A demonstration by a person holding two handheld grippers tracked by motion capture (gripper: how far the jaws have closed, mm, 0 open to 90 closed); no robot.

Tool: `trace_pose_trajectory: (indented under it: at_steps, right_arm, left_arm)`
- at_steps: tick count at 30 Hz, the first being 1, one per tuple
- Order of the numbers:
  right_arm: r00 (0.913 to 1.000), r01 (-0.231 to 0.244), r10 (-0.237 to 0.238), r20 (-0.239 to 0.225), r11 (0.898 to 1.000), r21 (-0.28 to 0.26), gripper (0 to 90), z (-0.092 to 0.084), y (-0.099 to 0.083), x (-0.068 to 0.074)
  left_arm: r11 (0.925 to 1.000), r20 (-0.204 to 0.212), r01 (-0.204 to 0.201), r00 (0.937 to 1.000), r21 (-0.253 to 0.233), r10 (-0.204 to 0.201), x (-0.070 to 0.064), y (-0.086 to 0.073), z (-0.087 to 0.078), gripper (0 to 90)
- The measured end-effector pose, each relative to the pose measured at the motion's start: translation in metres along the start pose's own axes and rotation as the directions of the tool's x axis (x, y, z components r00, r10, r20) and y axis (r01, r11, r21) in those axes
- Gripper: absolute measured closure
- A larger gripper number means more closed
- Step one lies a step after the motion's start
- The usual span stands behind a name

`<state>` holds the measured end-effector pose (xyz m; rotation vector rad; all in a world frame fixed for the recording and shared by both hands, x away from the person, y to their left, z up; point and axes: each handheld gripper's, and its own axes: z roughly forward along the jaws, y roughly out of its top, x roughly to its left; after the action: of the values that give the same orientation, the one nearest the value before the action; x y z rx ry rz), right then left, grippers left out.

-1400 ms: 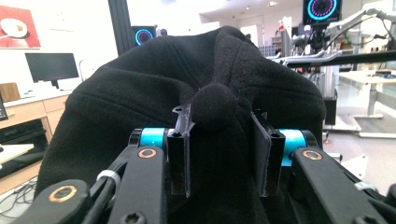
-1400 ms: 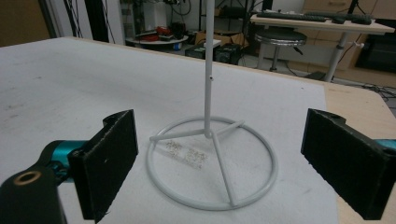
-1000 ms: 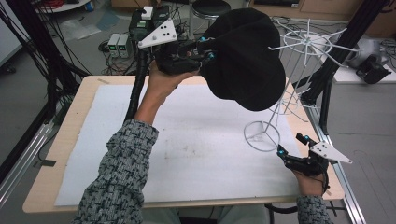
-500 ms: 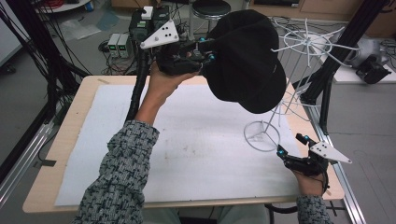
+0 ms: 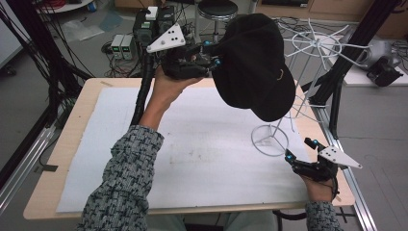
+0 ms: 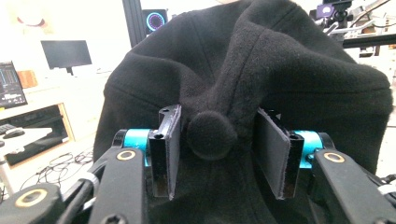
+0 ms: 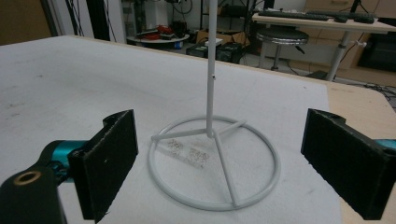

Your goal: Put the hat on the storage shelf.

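Left gripper (image 5: 211, 57) was clamped on the crown of the black cap (image 5: 255, 67), jaws either side of the top button (image 6: 211, 135), holding it in the air over the far edge of the table (image 5: 72, 144), just beside the white wire stand (image 5: 308, 62). Right gripper (image 5: 300, 151) sat at the near right table corner, jaws spread wide with nothing between them, facing the stand's ring base (image 7: 215, 168).

I judged the cap light and soft: the felt bunched between the pads, so it would sag and swing. The crown by the button seemed the surest hold; the stiffer brim would be the alternative.

Compared with a second ago, I noted the cap had barely moved, perhaps tipped slightly toward the stand; the right gripper stayed put.
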<state>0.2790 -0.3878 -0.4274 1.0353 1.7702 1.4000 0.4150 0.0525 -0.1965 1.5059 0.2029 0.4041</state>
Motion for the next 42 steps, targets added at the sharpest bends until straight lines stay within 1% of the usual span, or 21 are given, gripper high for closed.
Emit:
trace_pose_trajectory:
  at_steps: [7,10,15,20,22,23,26,33,34,42]
  right_arm:
    - [1.0,-0.001,0.001,0.001,1.0,-0.004,10.0,0.0,0.0,0.0]
    - [1.0,0.001,-0.001,0.0,1.0,-0.001,10.0,0.0,0.0,0.0]
    - [1.0,-0.001,0.001,0.001,1.0,-0.002,10.0,0.0,0.0,0.0]
    - [1.0,0.001,-0.001,0.001,1.0,-0.002,10.0,0.0,0.0,0.0]
    - [1.0,0.002,-0.002,0.001,1.0,-0.001,10.0,0.0,0.0,0.0]
    - [1.0,-0.005,0.005,0.0,1.0,-0.002,10.0,0.0,0.0,0.0]
    - [1.0,0.0,0.0,0.001,1.0,0.0,10.0,0.0,0.0,-0.001]
    - [1.0,-0.005,0.005,0.002,1.0,0.0,10.0,-0.001,0.0,0.0]
    - [1.0,0.0,0.0,0.002,1.0,-0.001,10.0,0.0,0.0,-0.001]
    - [1.0,-0.002,0.002,0.0,1.0,-0.001,10.0,0.0,0.0,0.0]
  left_arm:
    - [0.9999,-0.005,-0.002,1.0,0.015,0.002,0.0,-0.005,-0.001,51.8]
    - [0.9999,-0.008,0.004,1.0,0.014,-0.004,0.0,-0.007,-0.001,51.4]
    - [0.9997,-0.02,0.005,0.9998,0.025,-0.005,0.001,-0.01,-0.002,50.8]
    - [0.9997,-0.023,0.009,0.9997,0.024,-0.009,0.003,-0.013,-0.003,50.1]
    - [0.9996,-0.027,0.011,0.9996,0.024,-0.011,0.003,-0.014,-0.004,49.7]
    - [0.9997,-0.027,0.009,0.9996,0.025,-0.008,0.003,-0.014,-0.004,49.5]
    - [0.9997,-0.027,0.01,0.9996,0.024,-0.009,0.003,-0.015,-0.005,49.4]
    - [0.9996,-0.034,0.009,0.9994,0.027,-0.008,0.003,-0.015,-0.006,47.3]
    - [0.9996,-0.033,0.008,0.9994,0.026,-0.007,0.003,-0.015,-0.007,47.1]
    - [0.9996,-0.038,0.006,0.9993,0.028,-0.005,0.004,-0.016,-0.009,46.4]
